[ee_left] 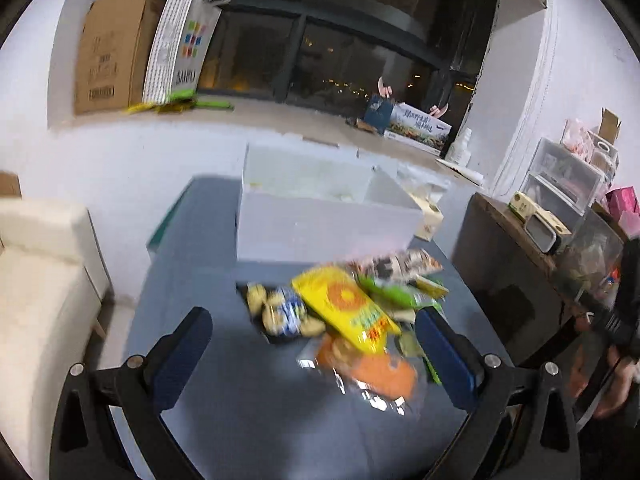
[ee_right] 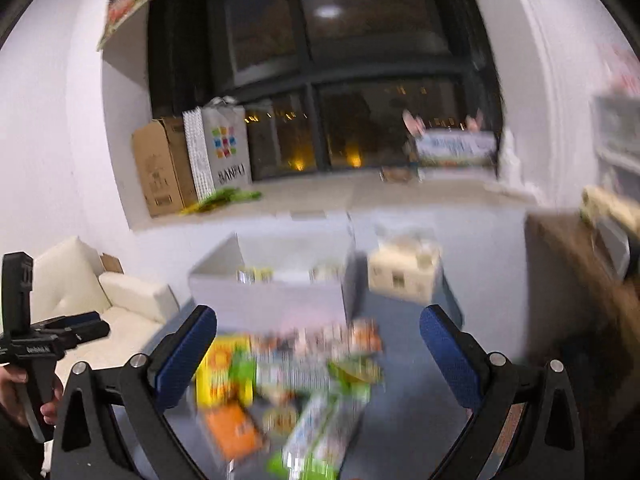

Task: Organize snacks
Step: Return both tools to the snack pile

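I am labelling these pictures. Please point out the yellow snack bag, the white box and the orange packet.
yellow snack bag (ee_left: 346, 304): left wrist view, on its orange round print.
white box (ee_left: 320, 228): left wrist view, on its near wall.
orange packet (ee_left: 384, 372): left wrist view, on its orange face.

White walls frame a wide, dark-framed window showing night and small city lights outside. On its deep sill stand a cardboard box and a patterned paper bag. A cream sofa sits left; a brown side cabinet with clear plastic drawers stands right.
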The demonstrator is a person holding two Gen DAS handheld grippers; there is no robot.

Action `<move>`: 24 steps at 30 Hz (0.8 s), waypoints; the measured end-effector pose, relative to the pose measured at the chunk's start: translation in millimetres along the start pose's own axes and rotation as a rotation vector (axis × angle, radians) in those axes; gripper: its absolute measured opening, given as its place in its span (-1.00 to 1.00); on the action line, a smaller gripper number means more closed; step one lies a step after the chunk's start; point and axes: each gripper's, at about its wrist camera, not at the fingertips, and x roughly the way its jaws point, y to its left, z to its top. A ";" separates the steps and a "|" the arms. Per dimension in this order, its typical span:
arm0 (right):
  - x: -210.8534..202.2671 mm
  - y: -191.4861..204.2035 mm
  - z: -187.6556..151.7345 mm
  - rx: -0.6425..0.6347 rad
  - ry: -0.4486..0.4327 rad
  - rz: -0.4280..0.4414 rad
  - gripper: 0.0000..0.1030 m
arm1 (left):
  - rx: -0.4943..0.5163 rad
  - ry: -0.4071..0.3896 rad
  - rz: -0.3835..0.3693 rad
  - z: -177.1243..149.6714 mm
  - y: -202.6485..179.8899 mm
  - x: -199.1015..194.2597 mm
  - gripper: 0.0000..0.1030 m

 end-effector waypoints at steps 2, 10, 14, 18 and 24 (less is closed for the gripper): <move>1.7 -4.8 -31.4 0.016 0.078 -0.009 1.00 | -0.012 0.011 -0.030 -3.7 0.4 2.7 1.00; 27.2 16.4 -79.2 -0.181 0.201 -0.077 1.00 | 0.032 -0.004 -0.062 -1.6 -19.7 2.1 1.00; 34.7 37.8 -83.6 -0.267 0.197 -0.035 1.00 | 0.041 -0.005 -0.069 -1.9 -21.8 1.4 1.00; 41.9 58.4 -87.8 -0.382 0.170 -0.067 1.00 | 0.036 -0.006 -0.067 -3.3 -21.8 0.1 1.00; 55.3 65.1 -93.3 -0.436 0.194 -0.046 1.00 | 0.029 0.001 -0.066 -4.4 -17.8 1.0 1.00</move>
